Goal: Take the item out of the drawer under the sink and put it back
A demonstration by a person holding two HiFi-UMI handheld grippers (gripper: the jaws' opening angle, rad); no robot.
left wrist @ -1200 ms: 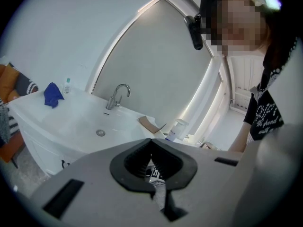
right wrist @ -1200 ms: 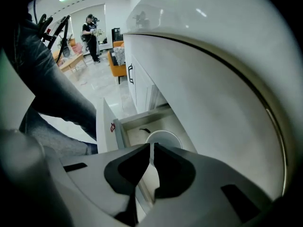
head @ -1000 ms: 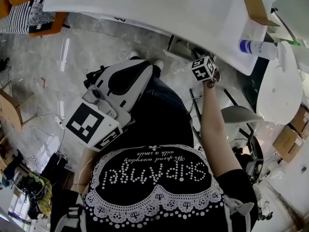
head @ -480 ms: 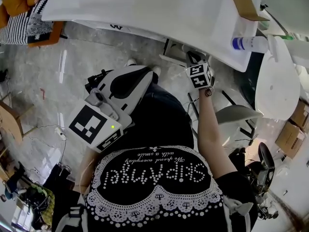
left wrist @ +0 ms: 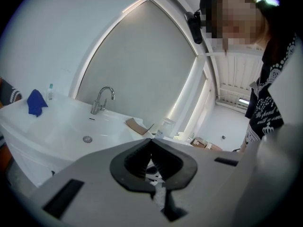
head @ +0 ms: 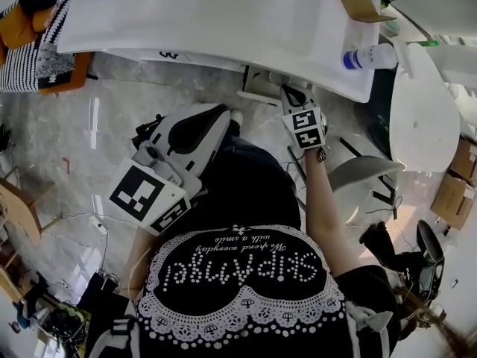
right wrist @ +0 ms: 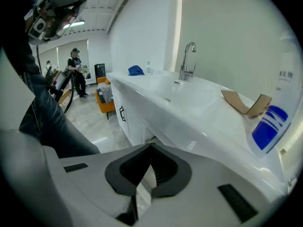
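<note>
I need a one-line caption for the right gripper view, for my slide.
Shut right tongs before a white sink counter with faucet, cardboard and blue-labelled bottle.

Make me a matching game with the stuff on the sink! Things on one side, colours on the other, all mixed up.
Things:
1. cloth
2. tap
3. cardboard
4. bottle

Colours:
A. brown
B. white with a blue label
C. blue
D. shiny silver

Right pairs: 1-C, 2-D, 3-A, 4-B
</note>
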